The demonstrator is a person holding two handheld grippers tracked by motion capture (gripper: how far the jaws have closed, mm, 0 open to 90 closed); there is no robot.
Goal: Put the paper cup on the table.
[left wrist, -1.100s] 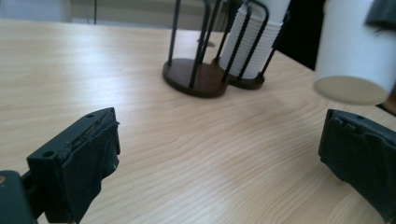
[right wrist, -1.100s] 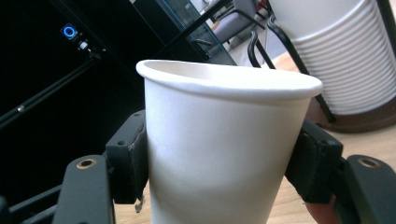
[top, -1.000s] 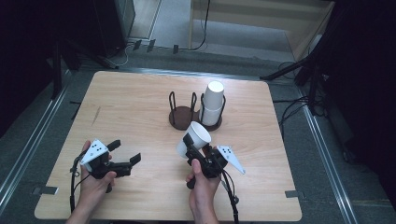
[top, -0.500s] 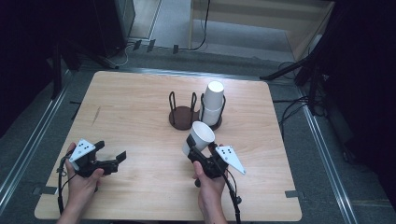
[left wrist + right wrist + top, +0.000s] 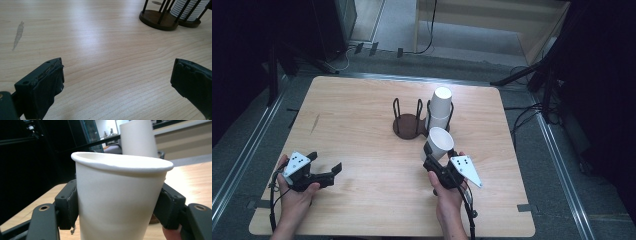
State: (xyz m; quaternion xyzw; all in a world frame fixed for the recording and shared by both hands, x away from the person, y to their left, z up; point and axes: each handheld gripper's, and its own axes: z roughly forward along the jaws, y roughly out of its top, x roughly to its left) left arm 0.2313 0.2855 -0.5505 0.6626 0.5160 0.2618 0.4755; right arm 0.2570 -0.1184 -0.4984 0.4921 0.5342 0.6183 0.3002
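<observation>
A white paper cup (image 5: 439,142) (image 5: 117,200) is clamped upright between the jaws of my right gripper (image 5: 434,156) (image 5: 117,206), in front of the dark cup rack (image 5: 411,124). The rack's left slot is empty. Its right slot holds a stack of white cups (image 5: 440,107) (image 5: 137,138). My left gripper (image 5: 328,172) (image 5: 117,82) rests low at the table's front left with its jaws wide apart and bare wood between them. The rack (image 5: 160,18) and the ribbed cup stack (image 5: 190,10) show at the top right of the left gripper view.
The light wooden table (image 5: 357,120) has a faint grey smear (image 5: 314,122) (image 5: 18,33) at its left. A cable trails from each gripper off the front edge. Dark floor, metal rails and stands surround the table.
My left gripper has drawn back toward the front left corner. My right gripper has carried the cup a little to the right and forward, toward the rack.
</observation>
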